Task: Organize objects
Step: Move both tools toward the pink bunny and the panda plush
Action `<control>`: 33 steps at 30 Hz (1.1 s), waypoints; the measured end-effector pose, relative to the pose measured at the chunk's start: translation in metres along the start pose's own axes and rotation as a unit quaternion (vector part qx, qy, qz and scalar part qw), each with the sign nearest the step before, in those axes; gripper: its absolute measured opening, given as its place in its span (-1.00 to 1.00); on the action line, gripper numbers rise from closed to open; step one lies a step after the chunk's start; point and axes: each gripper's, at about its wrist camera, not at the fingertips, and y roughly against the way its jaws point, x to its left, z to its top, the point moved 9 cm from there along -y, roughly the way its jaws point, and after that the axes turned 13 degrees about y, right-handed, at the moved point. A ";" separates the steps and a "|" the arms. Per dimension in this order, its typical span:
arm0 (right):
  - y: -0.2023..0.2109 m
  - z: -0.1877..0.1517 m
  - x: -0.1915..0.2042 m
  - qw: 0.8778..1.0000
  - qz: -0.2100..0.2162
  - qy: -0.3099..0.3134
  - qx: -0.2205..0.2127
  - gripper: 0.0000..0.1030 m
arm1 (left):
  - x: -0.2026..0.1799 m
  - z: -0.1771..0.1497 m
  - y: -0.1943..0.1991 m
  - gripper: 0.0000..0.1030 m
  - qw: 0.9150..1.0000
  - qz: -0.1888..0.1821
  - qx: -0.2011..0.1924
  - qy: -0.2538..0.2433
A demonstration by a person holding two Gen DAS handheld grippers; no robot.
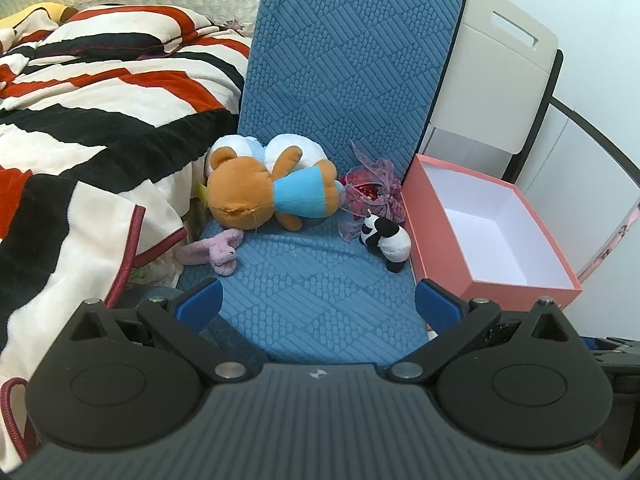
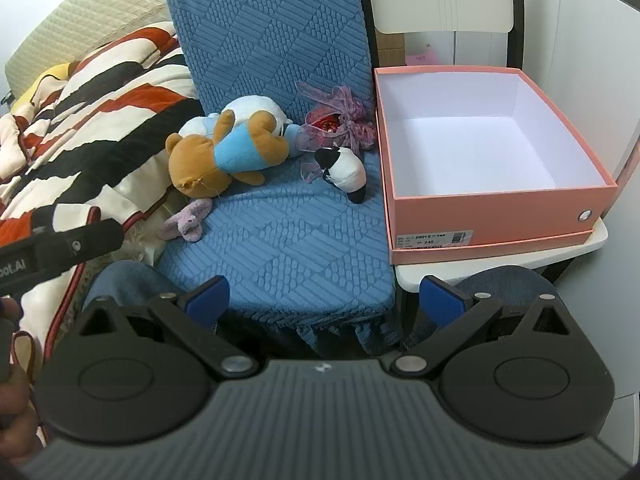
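Plush toys lie on a blue-covered chair seat (image 1: 320,280), mid-frame in both views; nothing sits in the pink box (image 2: 500,208) at right, its white floor bare.

Bear (image 1: 264,196): largest toy, brown with a blue shirt, on its side at centre-left of the left view. Long axis runs roughly left to right, head toward the left, feet toward the right. It rests against a white-and-blue plush (image 1: 288,148) behind it. Likely light and squashy; the shirted torso or a leg looks the best place to pinch, since the head seems too wide for the jaws.

Panda (image 1: 386,240): small, black and white, just beside the box wall. Long axis slants from upper left to lower right, head at upper left. Soft, light; take it across the white belly.

Pink bunny (image 1: 218,252): small, limp, at the seat's left edge, near the striped blanket (image 1: 80,120). Probably floppy; grip the body, not an ear.

Purple ribbon bundle (image 1: 372,188): gauzy, with something red inside, upper centre against the chair back. Contents unclear; handle gently.

Left gripper (image 1: 318,304): blue pads wide apart, holding nothing, low in frame, short of the toys.
Right gripper (image 2: 324,300): likewise spread and empty, at the seat's front edge.
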 end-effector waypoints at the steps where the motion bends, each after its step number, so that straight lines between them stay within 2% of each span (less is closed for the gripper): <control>1: 0.000 0.000 0.000 1.000 -0.001 0.000 0.000 1.00 | 0.000 0.000 0.000 1.00 1.000 0.002 0.000 0.000; 24: -0.014 0.002 0.001 1.000 0.004 -0.004 0.010 1.00 | 0.009 0.002 -0.011 1.00 1.000 0.010 -0.010 0.006; 28: -0.025 0.004 0.002 1.000 0.013 0.000 0.010 1.00 | 0.013 0.003 -0.023 1.00 1.000 0.017 -0.019 -0.002; 33: -0.044 0.007 0.001 1.000 0.027 -0.001 0.016 1.00 | 0.021 0.003 -0.046 1.00 1.000 0.029 -0.011 0.001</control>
